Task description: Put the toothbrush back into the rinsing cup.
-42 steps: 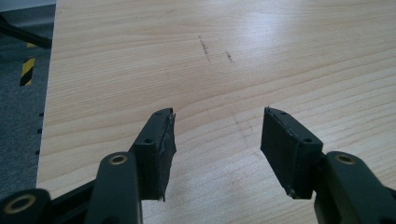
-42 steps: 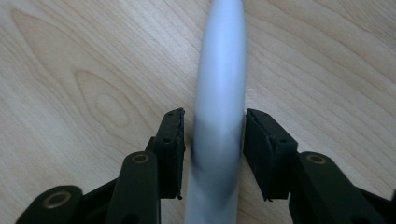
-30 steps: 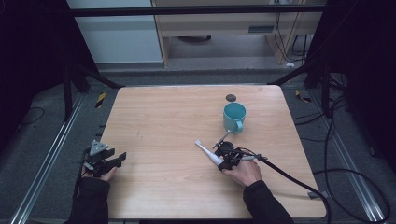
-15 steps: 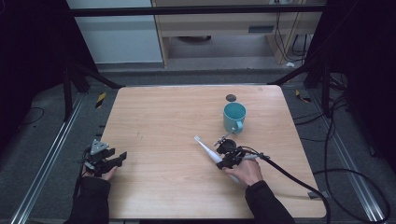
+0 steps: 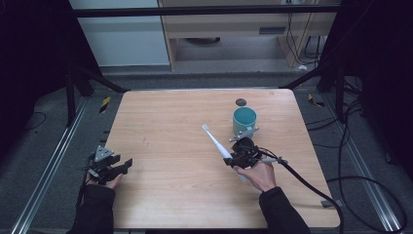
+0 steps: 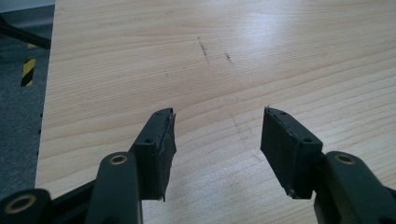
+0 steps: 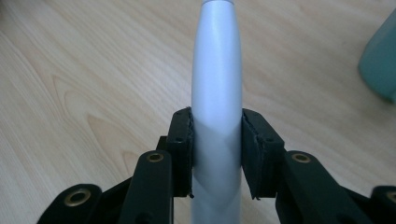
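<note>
White and smooth, the electric toothbrush (image 5: pixel 217 144) is clamped by its handle between the jaws of the right gripper (image 5: pixel 233 160), whose pads press on both sides of the body in the right gripper view (image 7: pixel 217 112). From the high view it slants up and away from the hand, its brush head pointing toward the far left, over the right half of the wooden table (image 5: pixel 175 126). Just beyond the gripper stands a teal cup (image 5: pixel 244 120), upright and near the toothbrush but apart from it; its inside looks teal all the way down, and nothing can be made out in it. A small dark round thing (image 5: pixel 240 102) lies on the table past the cup. Well apart, at the table's near left edge, the left gripper (image 5: pixel 113 168) rests with its jaws spread wide, nothing between them but bare wood in the left gripper view (image 6: pixel 217 135).
</note>
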`<action>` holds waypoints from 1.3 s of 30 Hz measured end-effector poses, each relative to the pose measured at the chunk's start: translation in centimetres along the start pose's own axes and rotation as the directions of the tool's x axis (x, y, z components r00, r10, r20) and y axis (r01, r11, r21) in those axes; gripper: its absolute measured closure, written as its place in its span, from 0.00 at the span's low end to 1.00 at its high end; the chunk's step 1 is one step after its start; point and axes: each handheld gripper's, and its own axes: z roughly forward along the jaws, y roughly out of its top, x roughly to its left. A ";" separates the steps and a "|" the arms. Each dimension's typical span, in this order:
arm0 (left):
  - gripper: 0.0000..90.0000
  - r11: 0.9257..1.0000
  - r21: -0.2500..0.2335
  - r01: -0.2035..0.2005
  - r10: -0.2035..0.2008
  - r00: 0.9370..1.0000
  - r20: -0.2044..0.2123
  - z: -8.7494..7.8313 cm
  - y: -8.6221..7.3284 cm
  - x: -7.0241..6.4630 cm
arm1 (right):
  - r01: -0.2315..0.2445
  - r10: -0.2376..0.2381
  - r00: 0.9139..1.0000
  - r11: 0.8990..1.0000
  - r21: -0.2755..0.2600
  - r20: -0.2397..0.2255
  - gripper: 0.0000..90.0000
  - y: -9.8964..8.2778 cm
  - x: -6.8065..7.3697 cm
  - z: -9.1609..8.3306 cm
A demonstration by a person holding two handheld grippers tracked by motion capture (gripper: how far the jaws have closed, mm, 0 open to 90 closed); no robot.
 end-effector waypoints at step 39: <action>0.50 1.000 0.006 0.004 -0.004 1.000 0.003 0.2 -0.2 0.2 | -0.081 0.141 0.986 0.866 -0.493 0.086 0.74 8.0 -6.9 -3.4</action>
